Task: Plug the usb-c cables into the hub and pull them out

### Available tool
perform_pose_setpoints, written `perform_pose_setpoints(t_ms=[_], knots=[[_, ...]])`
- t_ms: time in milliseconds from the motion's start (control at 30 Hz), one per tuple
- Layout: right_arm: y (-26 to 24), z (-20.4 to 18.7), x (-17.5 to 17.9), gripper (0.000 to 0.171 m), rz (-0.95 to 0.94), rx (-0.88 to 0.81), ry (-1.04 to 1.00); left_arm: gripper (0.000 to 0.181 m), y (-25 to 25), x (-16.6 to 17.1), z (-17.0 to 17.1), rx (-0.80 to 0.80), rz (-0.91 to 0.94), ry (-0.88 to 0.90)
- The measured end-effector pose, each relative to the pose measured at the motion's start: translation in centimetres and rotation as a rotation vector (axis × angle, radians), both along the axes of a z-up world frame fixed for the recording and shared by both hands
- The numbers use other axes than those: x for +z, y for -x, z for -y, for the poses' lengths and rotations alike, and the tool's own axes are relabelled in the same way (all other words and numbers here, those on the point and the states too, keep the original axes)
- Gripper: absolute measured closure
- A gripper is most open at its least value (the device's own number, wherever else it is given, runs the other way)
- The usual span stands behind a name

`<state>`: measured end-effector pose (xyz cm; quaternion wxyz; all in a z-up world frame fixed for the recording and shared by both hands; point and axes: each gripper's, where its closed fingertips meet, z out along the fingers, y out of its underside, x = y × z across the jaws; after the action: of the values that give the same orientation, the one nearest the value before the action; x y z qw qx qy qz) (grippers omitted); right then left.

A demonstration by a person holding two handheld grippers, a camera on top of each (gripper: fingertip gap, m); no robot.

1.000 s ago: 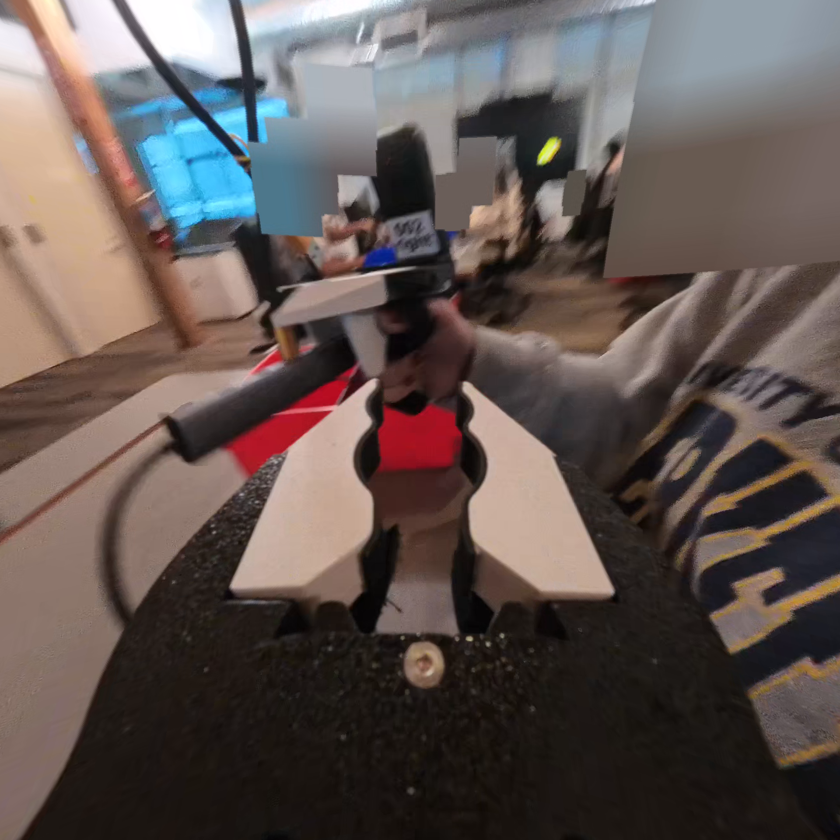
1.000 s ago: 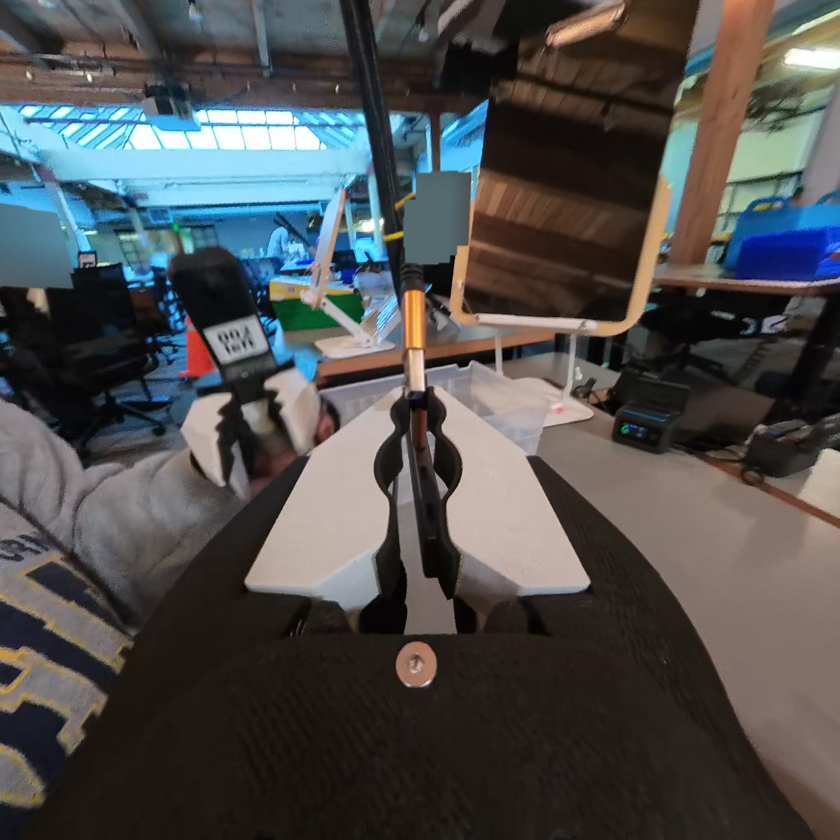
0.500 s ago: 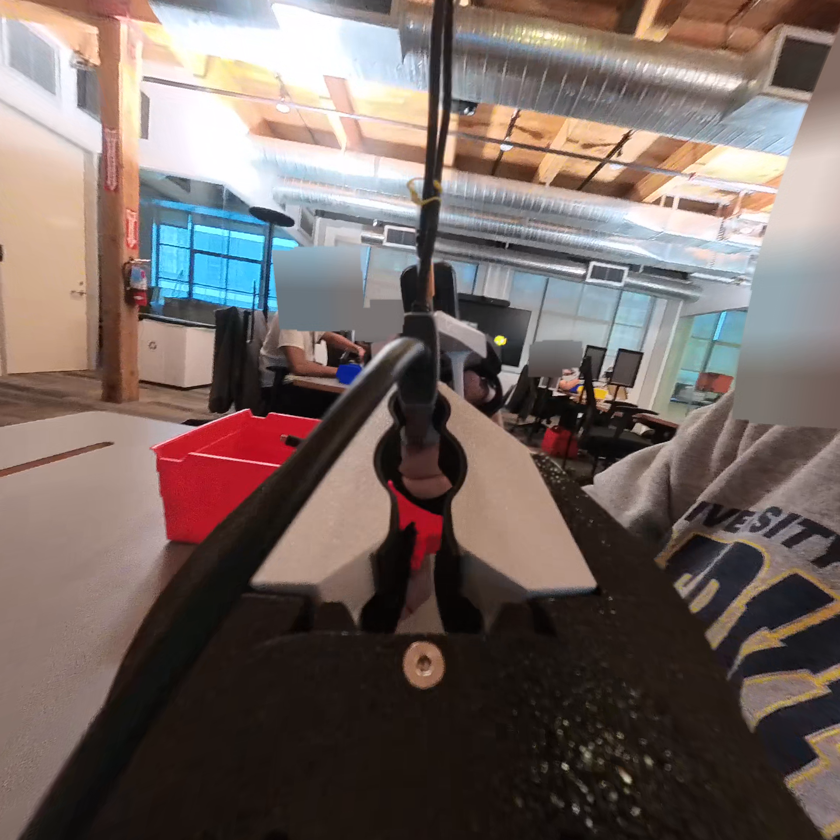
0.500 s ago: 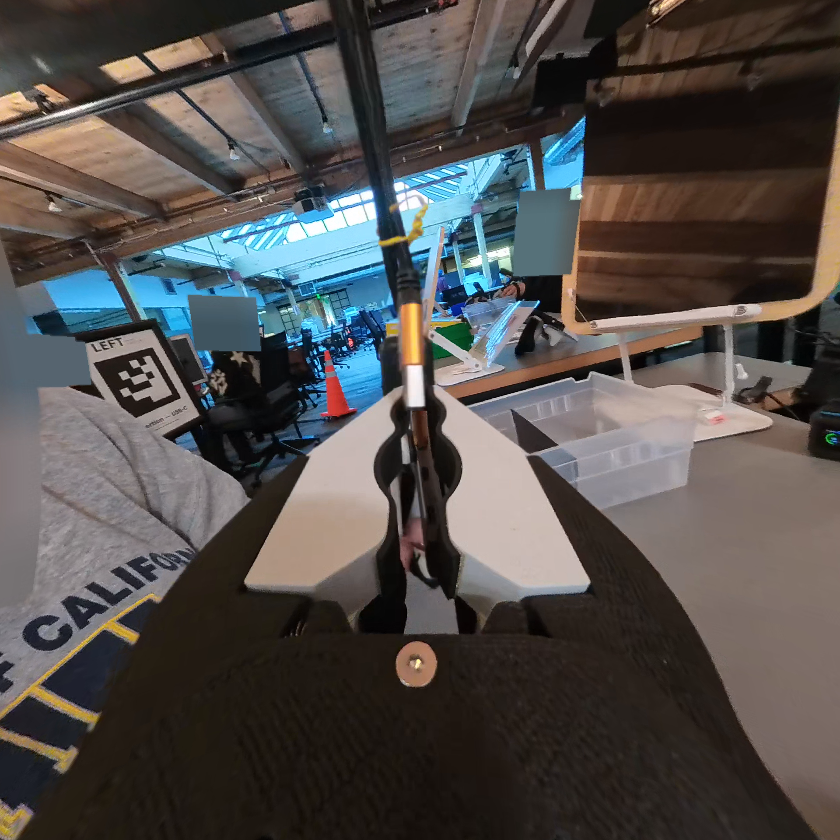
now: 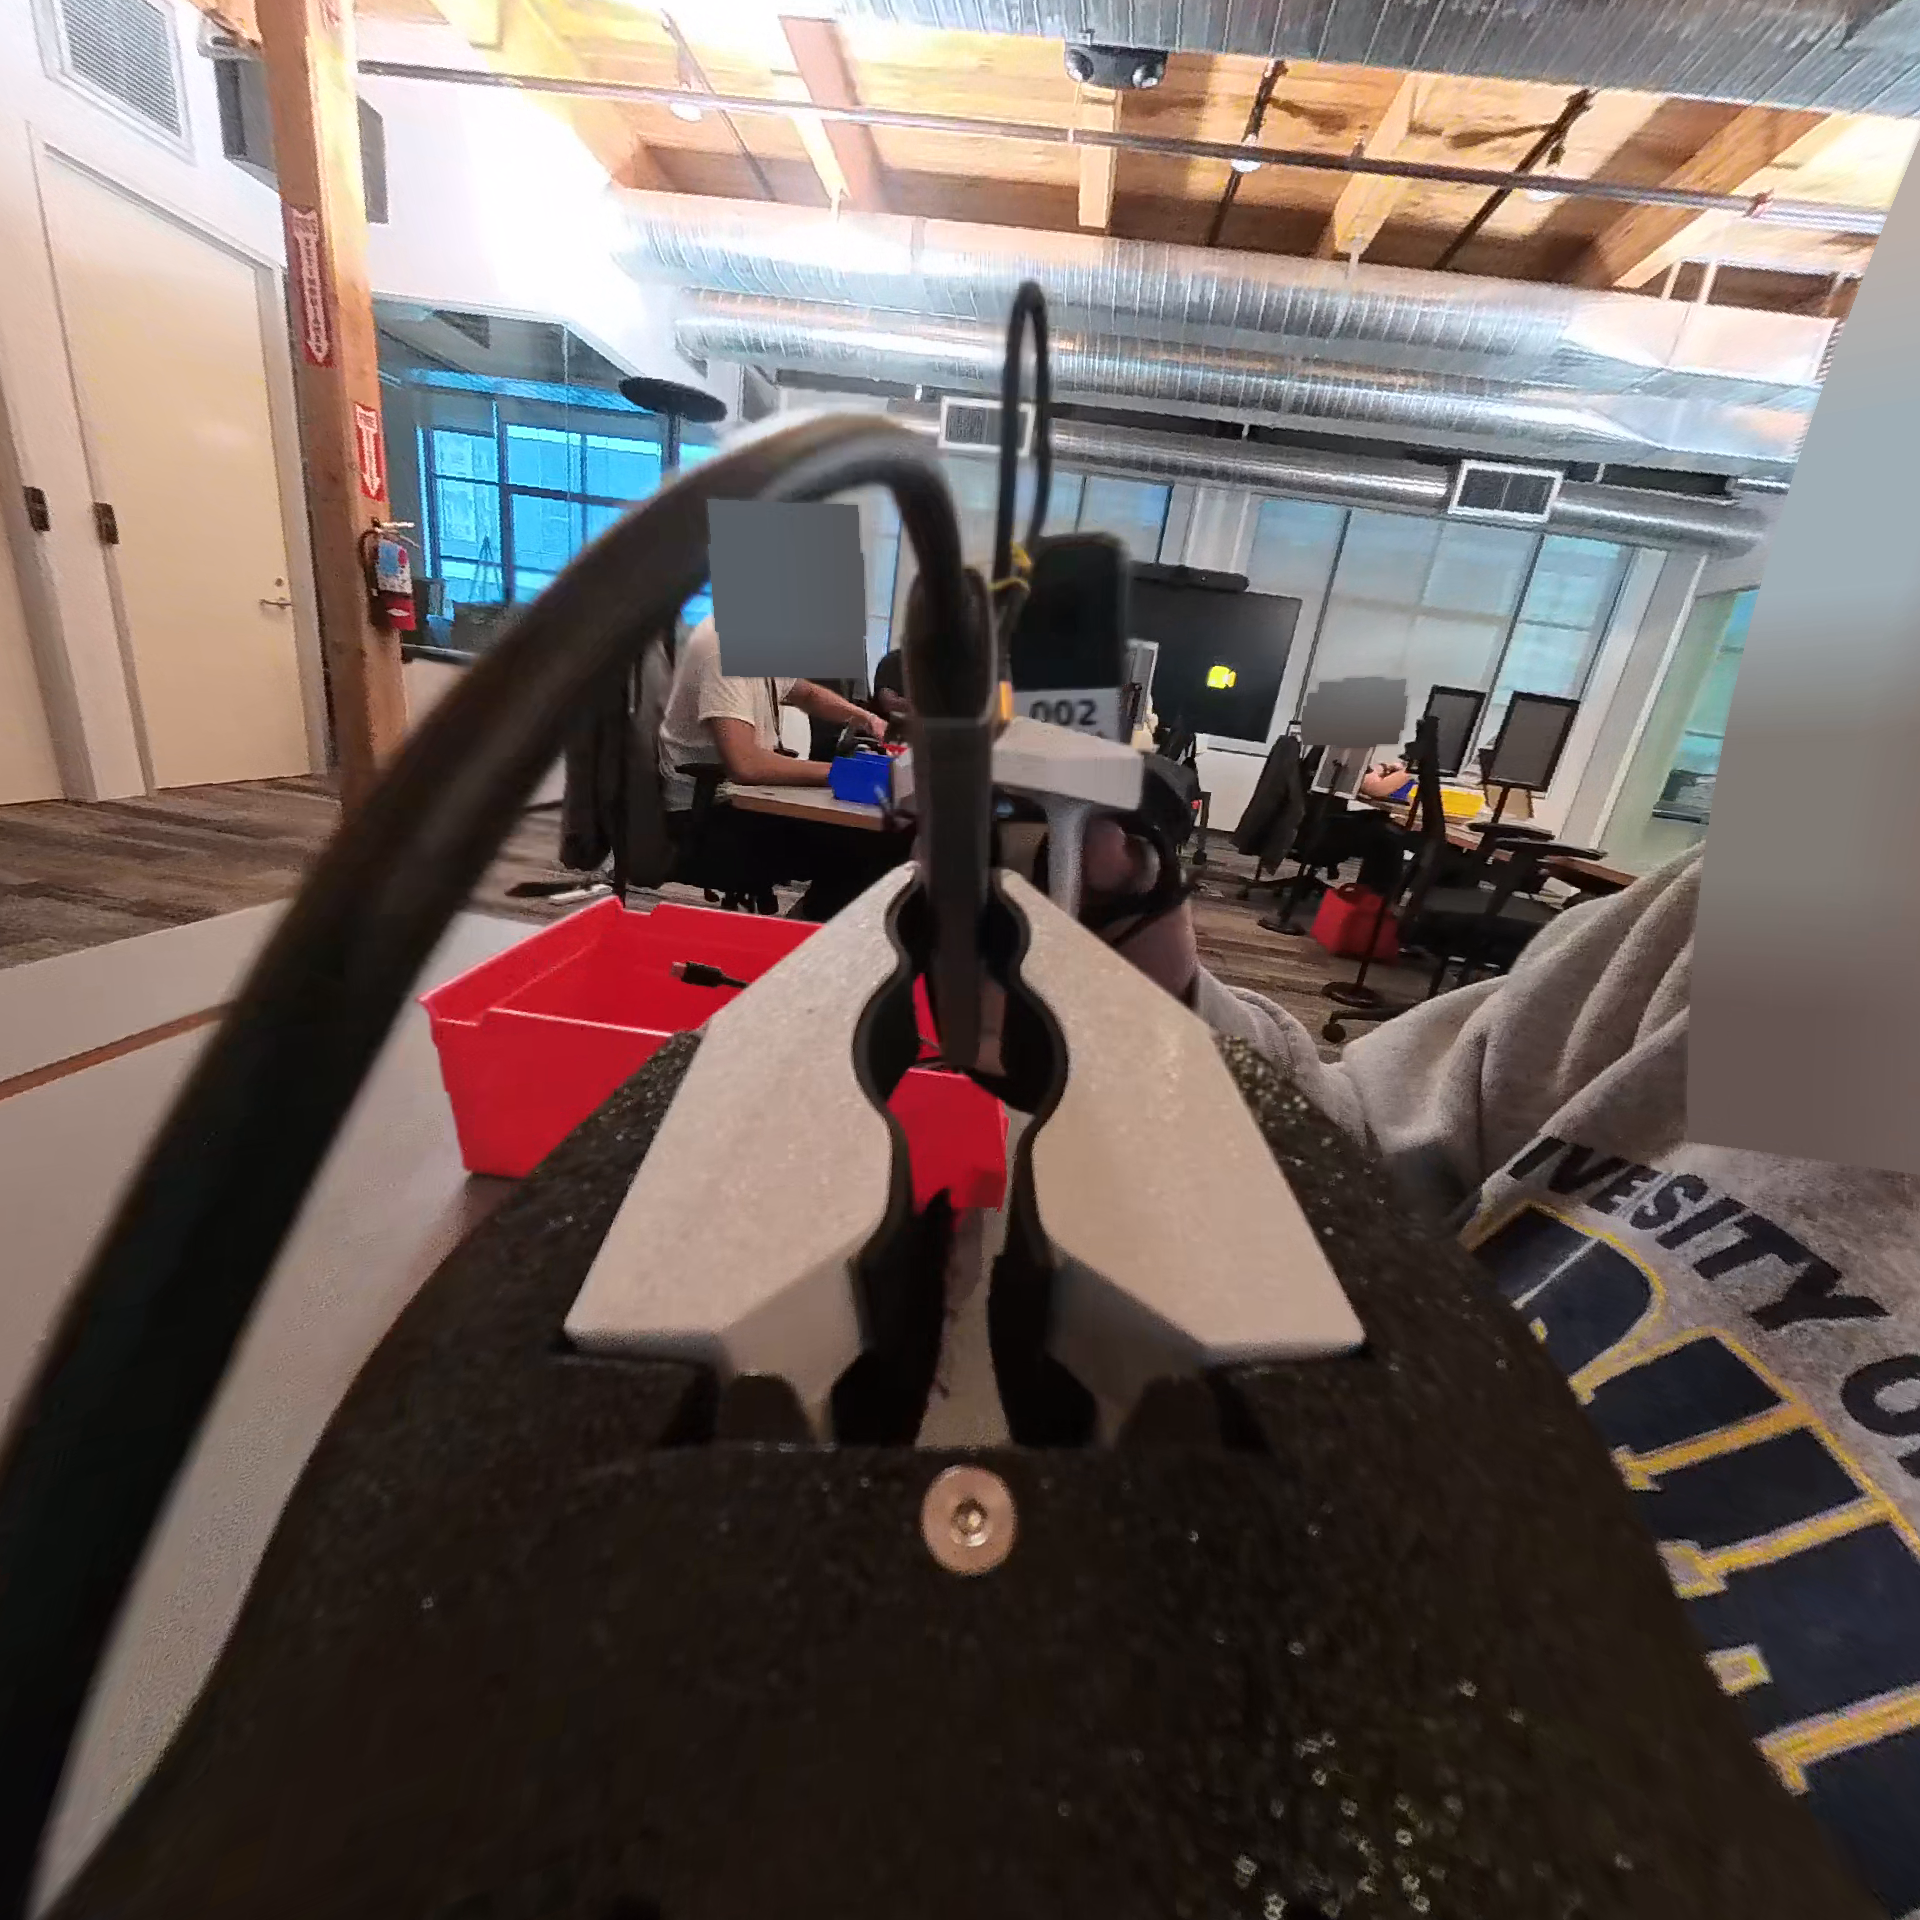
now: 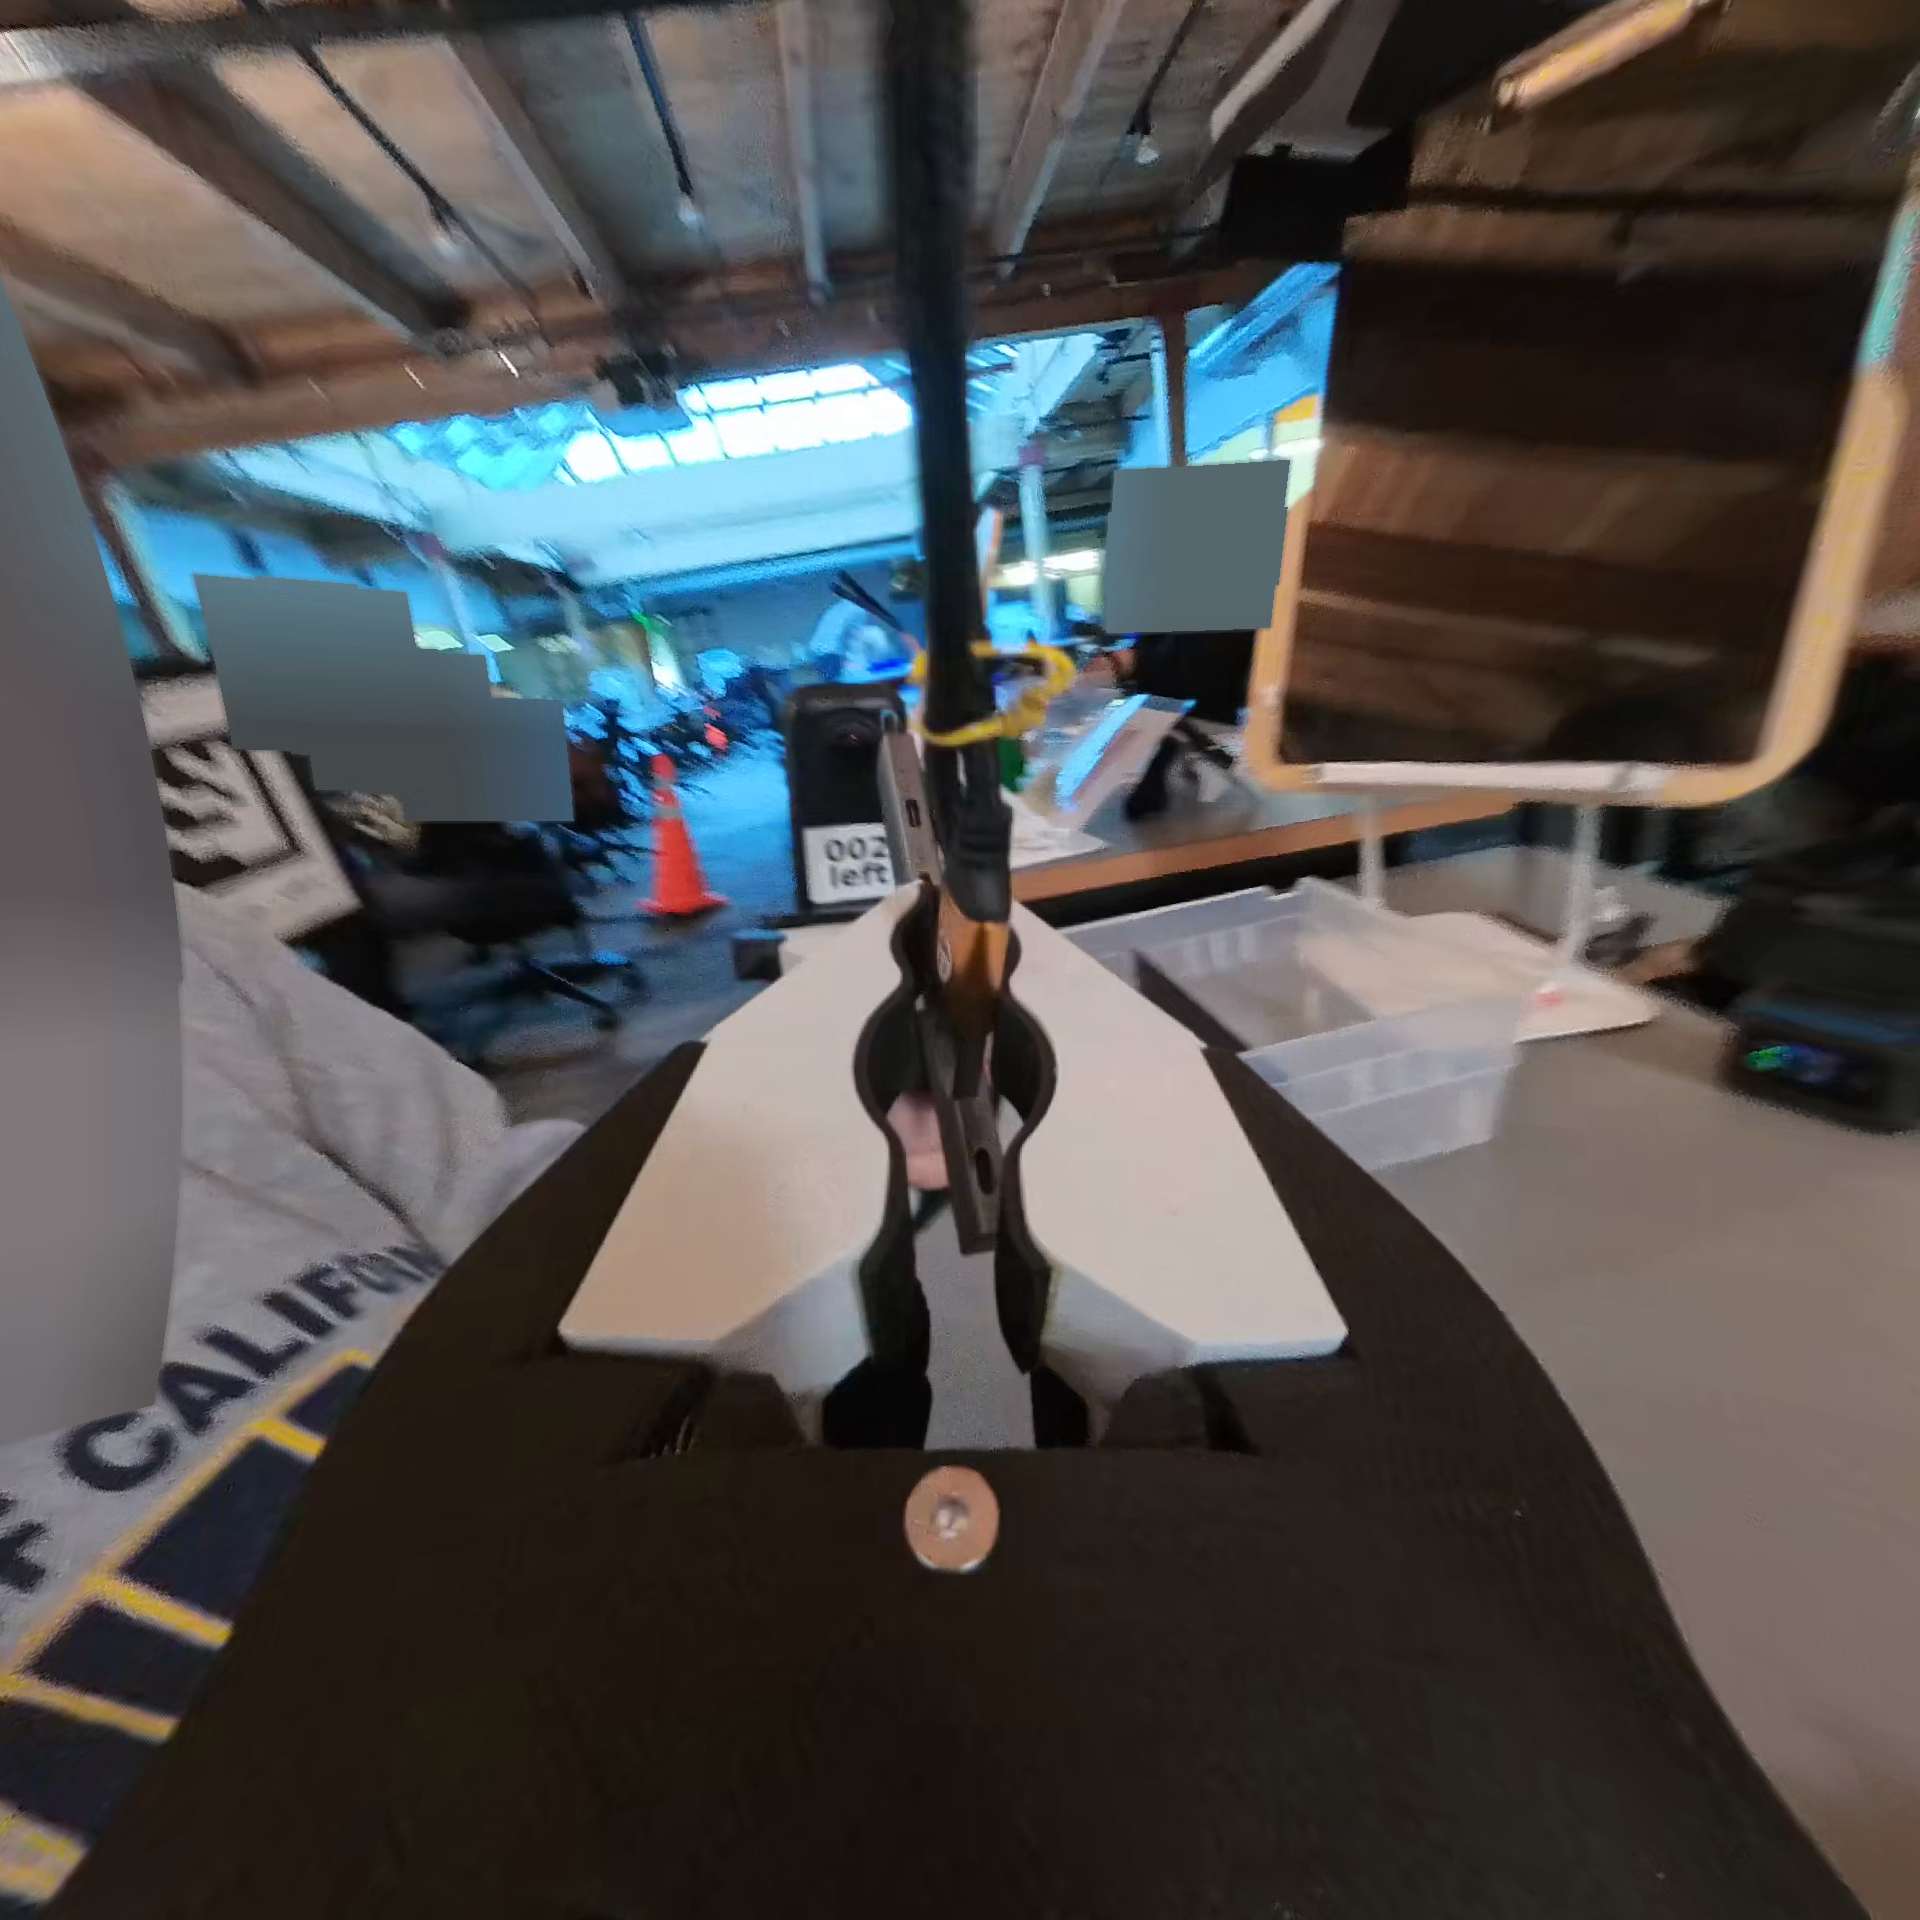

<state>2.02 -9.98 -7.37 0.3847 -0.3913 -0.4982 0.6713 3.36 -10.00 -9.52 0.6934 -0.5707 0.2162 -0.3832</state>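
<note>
My left gripper (image 5: 956,894) is shut on the dark grey hub (image 5: 951,831), which stands upright between its fingers. The hub's thick black cable (image 5: 499,790) arcs off to the left. My right gripper (image 6: 956,904) is shut on a usb-c plug with a gold sleeve (image 6: 971,956). Its black cable (image 6: 940,468), tied with a yellow twist (image 6: 987,717), runs straight up. The hub (image 6: 966,1143) lies against the plug between the right fingers; I cannot tell whether the plug is seated. Each gripper shows in the other's view: right (image 5: 1070,769), left (image 6: 842,790).
A red bin (image 5: 582,1049) with a loose cable end (image 5: 707,975) sits on the grey table behind the left gripper. A clear plastic bin (image 6: 1351,1018) and a phone on a white stand (image 6: 1558,499) are at the right. The person's grey sweatshirt (image 5: 1558,1039) is close by.
My left gripper, open a second ago, has shut on the hub. The two grippers have come together, and the plug now sits lower between the right fingers.
</note>
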Motion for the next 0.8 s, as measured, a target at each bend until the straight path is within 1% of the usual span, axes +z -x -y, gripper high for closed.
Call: perform_pose_setpoints(t_ms=[33,67,200,267,300,400,467,533,567,600,633,667,700,733,767,800], knots=[[-0.1,0.2,0.2,0.168,-0.009,-0.033,-0.054,0.173,0.0,0.2,0.2,-0.006,0.008,-0.001],[-0.3,0.7,0.5,0.168,-0.019,-0.024,-0.064,0.173,-0.2,0.5,0.7,-0.038,0.027,-0.010],[-1.3,2.2,2.0,0.168,-0.031,0.150,0.113,0.173,-1.1,2.2,2.5,-0.201,0.144,-0.038],[-1.4,2.2,1.9,0.168,-0.014,0.150,0.116,0.173,-1.1,2.2,2.5,-0.206,0.142,-0.030],[-1.3,2.0,1.6,0.168,-0.001,0.121,0.078,0.173,-1.0,2.0,2.3,-0.182,0.117,-0.026],[-1.4,2.4,0.7,0.168,0.055,0.075,-0.077,0.173,-0.8,1.4,2.4,-0.107,-0.031,-0.036],[-1.9,2.9,-0.5,0.167,0.102,0.072,-0.183,0.173,-1.0,0.5,2.9,-0.053,-0.226,-0.059],[-3.0,3.5,-1.6,0.167,0.152,0.088,-0.282,0.173,-1.9,-0.6,3.4,-0.043,-0.400,-0.075],[-3.9,2.9,-1.2,0.167,0.146,0.052,-0.317,0.173,-1.8,-1.2,3.4,-0.018,-0.465,-0.071],[-5.7,0.8,0.8,0.166,0.087,-0.031,-0.299,0.173,0.2,-1.3,3.1,0.067,-0.485,-0.073],[-8.3,-1.4,3.2,0.166,0.019,-0.092,-0.240,0.173,2.5,-0.7,3.4,0.115,-0.415,-0.069],[-10.7,-3.5,4.6,0.166,-0.015,-0.170,-0.229,0.174,4.3,0.0,4.1,0.113,-0.312,-0.058],[-12.2,-5.3,4.7,0.166,0.010,-0.277,-0.273,0.174,5.6,0.0,4.3,0.133,-0.262,-0.048],[-13.1,-6.9,4.0,0.165,0.081,-0.387,-0.337,0.174,6.1,-0.6,4.0,0.167,-0.267,-0.031],[-13.7,-8.7,2.3,0.165,0.215,-0.485,-0.421,0.174,5.9,-1.4,3.7,0.173,-0.283,-0.008],[-14.5,-10.8,-0.1,0.165,0.391,-0.572,-0.518,0.174,5.3,-2.2,3.3,0.156,-0.289,0.016]])
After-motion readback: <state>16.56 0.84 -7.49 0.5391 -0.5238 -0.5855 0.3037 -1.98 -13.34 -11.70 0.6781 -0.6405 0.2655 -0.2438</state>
